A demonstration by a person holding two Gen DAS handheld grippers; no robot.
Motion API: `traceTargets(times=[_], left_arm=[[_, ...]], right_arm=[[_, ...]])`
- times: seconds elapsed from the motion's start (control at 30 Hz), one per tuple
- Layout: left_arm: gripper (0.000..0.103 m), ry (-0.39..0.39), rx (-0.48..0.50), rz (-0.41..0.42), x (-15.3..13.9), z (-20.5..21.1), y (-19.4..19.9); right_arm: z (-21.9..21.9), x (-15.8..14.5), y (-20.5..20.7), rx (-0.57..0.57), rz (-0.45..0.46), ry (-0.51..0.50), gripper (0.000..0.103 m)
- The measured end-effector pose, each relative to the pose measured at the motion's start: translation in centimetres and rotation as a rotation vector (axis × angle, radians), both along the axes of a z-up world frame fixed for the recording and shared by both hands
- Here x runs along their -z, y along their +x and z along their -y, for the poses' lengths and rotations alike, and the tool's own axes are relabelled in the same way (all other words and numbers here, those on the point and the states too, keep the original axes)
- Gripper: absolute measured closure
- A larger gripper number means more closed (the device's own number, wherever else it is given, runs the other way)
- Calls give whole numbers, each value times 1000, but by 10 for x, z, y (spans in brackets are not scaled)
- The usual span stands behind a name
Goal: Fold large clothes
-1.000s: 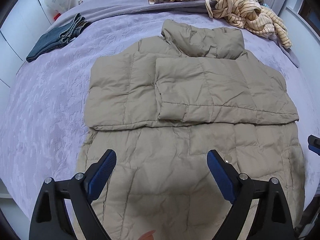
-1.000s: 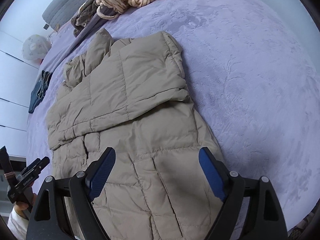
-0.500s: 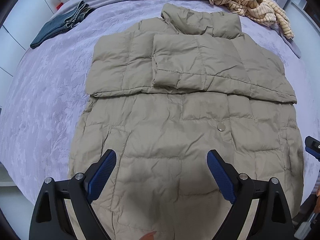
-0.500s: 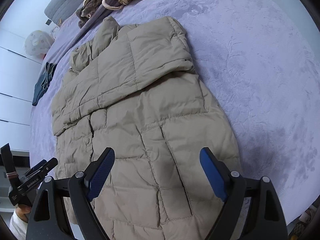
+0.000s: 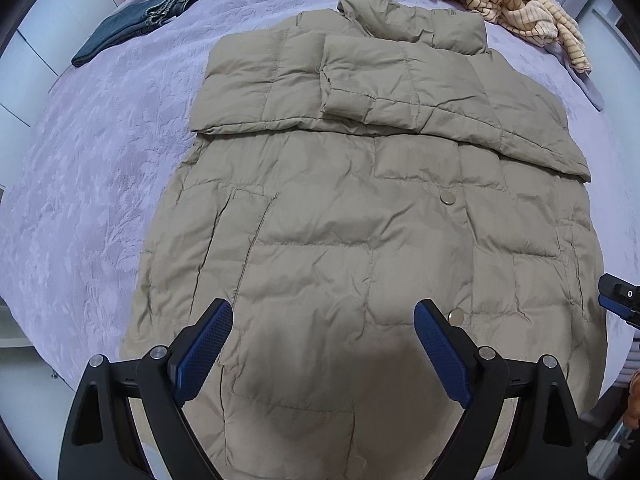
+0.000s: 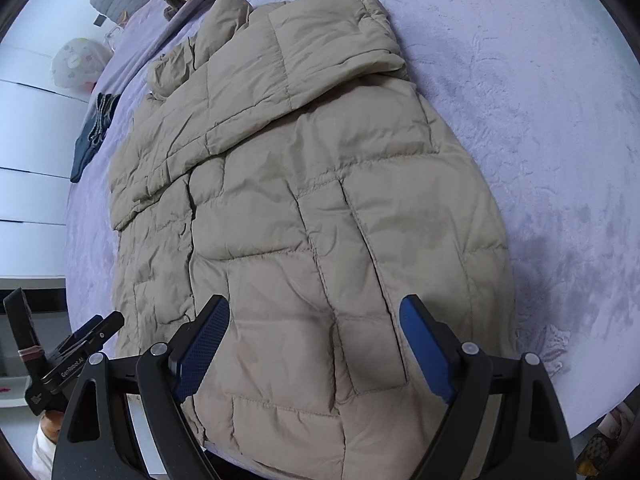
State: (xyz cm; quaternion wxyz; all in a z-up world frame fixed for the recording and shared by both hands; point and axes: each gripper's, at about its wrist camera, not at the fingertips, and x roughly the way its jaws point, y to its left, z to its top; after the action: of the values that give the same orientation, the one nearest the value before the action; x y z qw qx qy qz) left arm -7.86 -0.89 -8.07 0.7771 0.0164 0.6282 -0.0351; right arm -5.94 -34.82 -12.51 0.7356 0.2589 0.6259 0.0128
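Note:
A large beige quilted puffer jacket lies flat on a lilac bed, collar at the far end, both sleeves folded across the chest. It also shows in the right wrist view. My left gripper is open and empty, hovering over the jacket's lower hem near the middle. My right gripper is open and empty above the hem's right part, close to the bed's near edge. The left gripper shows at the right view's lower left edge.
Folded dark jeans lie at the bed's far left. A striped cream garment and other clothes are piled at the far right. White cabinet fronts stand left of the bed.
Both grippers have pulled back toward the foot of the bed, so the jacket's lower half and hem now fill the views. The jacket has not moved. Both jaws stay open.

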Motion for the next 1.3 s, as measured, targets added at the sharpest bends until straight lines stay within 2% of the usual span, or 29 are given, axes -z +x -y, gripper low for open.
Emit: traceTargets(times=[0.37,0.7,0.9,1.1,1.2,1.3], left_arm=[[10,-44,24,-36,27,-40,-42],[10,-104,28,-58,38,-100,-95],[10,-265,-11,-69,36,-140,-118],[10,-446,-64,-142,46,-172,-134],[10,-501,-99,-211,61,-177,-138],[10,-523,-144,-253,76,-177,-138]], right_arm=[[-38,13,-59,88,-38,31,14],[-51,8,-117,211,-9,41,14],[-45,6,-150,289,6,91,14],[-27,19,-180,427,-19,163,14],[-19,28,-191,489,-34,203,14],[-13,36,-199,548,-40,246,14]])
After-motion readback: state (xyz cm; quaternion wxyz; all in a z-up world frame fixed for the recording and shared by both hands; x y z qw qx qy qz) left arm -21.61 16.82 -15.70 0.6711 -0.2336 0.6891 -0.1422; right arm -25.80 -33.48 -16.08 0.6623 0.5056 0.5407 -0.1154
